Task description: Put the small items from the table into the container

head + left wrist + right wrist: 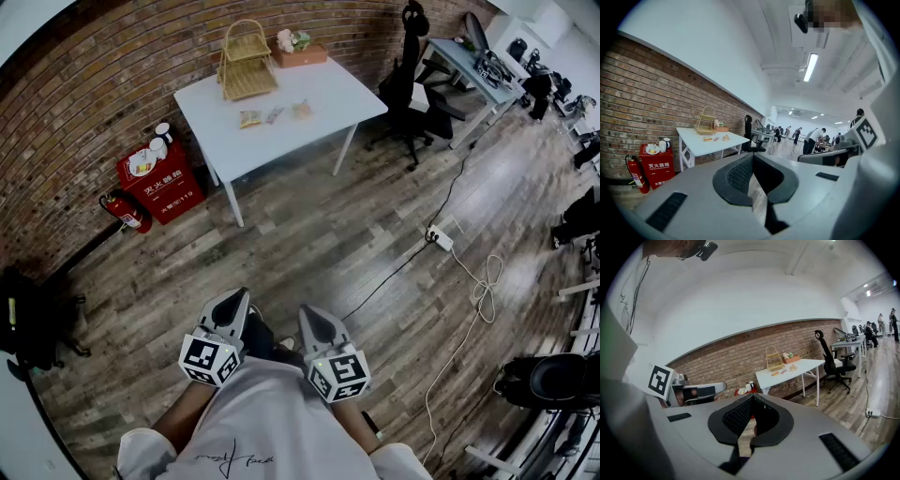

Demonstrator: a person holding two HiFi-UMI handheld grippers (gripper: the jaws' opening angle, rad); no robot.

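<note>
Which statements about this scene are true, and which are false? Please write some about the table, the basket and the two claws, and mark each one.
1. Three small items lie on the white table, outside the wicker basket. True.
2. The left claw and the right claw are both shut and empty. True.
3. The left claw touches the table. False: both claws are far from it, close to the person's body, above the wooden floor.
4. The fire extinguisher stands on the table. False: it is on the floor, beside the red box.
</note>
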